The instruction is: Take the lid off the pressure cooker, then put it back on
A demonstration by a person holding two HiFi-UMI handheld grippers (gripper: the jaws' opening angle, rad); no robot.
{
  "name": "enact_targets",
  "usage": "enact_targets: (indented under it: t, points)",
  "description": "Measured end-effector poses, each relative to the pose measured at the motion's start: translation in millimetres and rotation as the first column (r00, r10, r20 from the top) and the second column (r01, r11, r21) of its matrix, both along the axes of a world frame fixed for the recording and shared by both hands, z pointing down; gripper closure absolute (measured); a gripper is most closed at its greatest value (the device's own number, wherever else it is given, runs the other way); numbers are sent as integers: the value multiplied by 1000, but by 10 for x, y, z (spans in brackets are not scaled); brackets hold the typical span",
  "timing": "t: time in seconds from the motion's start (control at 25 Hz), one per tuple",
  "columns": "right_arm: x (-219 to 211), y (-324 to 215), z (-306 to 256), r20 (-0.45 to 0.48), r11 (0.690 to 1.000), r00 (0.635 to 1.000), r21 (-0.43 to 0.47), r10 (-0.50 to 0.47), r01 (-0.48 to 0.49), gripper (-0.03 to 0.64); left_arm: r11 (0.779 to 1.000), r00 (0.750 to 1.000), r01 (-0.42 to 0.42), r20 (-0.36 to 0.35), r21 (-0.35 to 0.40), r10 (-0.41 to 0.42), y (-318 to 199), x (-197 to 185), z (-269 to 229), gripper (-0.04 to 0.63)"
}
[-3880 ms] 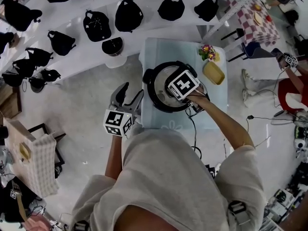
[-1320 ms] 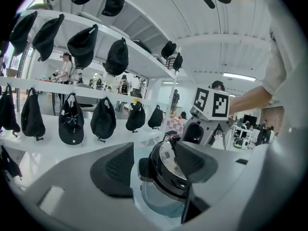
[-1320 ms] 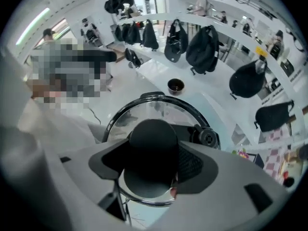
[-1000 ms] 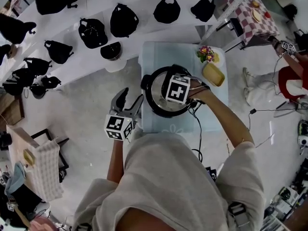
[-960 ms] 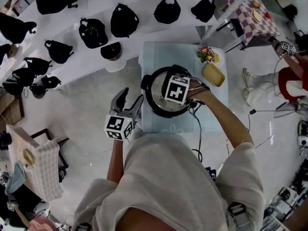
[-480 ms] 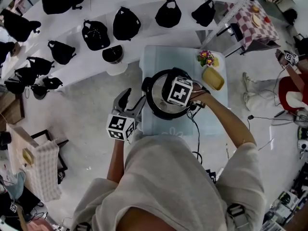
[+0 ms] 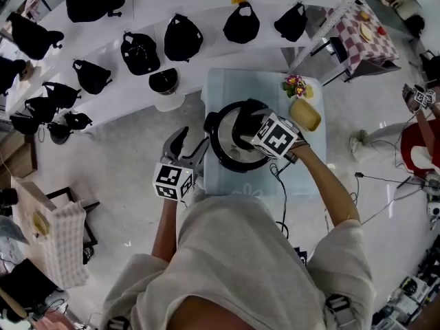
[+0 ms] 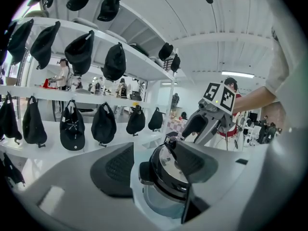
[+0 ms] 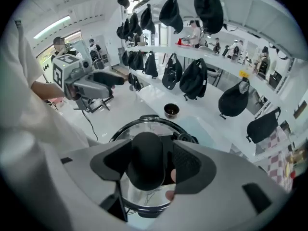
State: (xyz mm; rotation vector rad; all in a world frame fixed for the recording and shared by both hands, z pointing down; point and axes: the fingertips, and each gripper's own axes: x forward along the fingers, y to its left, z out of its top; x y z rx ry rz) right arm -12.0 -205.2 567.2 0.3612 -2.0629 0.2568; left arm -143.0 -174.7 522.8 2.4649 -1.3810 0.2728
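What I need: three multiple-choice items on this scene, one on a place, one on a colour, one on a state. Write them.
1. Where is the yellow dish?
A. on the table, right of the pressure cooker
B. on a shelf
C. inside the cooker

2. What colour are the caps on the shelves?
A. white
B. black
C. red

3. How is the left gripper?
A. shut on the dish
B. open and empty
C. shut on a cap

Key:
1. A: the dish lies on the table beside the cooker.
2. B: every cap is black.
3. B: its jaws stand apart with nothing between them.
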Motion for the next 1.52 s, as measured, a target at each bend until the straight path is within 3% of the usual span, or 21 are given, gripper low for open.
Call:
enact_targets:
  t: [0.12,0.2,0.32,0.4,0.52,0.68,0.76,1.04,1.52]
  points:
    - [77,-58,-198,120,992,987,67,103,-111,384,1000,1000,-7,10,10,6,-17,6,-49,334]
    - [191,-85,-347,226,969,955,109,194,-223,418,1000,1000,-5,16,16,5,-30,-1,-80,334]
    - [455,-82,-611,428,892,835,126,346,-434,484,1000,1000,-9,28,19,8,-51,10,-90,346]
    - [676,-36,-766,538,819,730,120,421,-561,549,1000,999,-19,36,21,19,-61,37,-92,368]
    - [1027,81,-895,625,697,593,106,508,-709,610,999,998,-37,44,37,35,-70,96,-133,422]
    - [1344,303,-934,680,605,471,50,562,-795,617,996,997,-55,50,66,51,-77,196,-189,560]
    - [1461,377,-914,684,574,435,30,585,-818,617,996,996,-67,55,56,64,-74,248,-163,580]
    - [1583,425,-822,634,550,485,111,602,-828,617,993,992,-117,50,36,115,-102,400,-144,583]
    - [1553,405,-769,611,552,506,131,609,-823,617,995,993,-103,56,16,102,-113,402,-122,583]
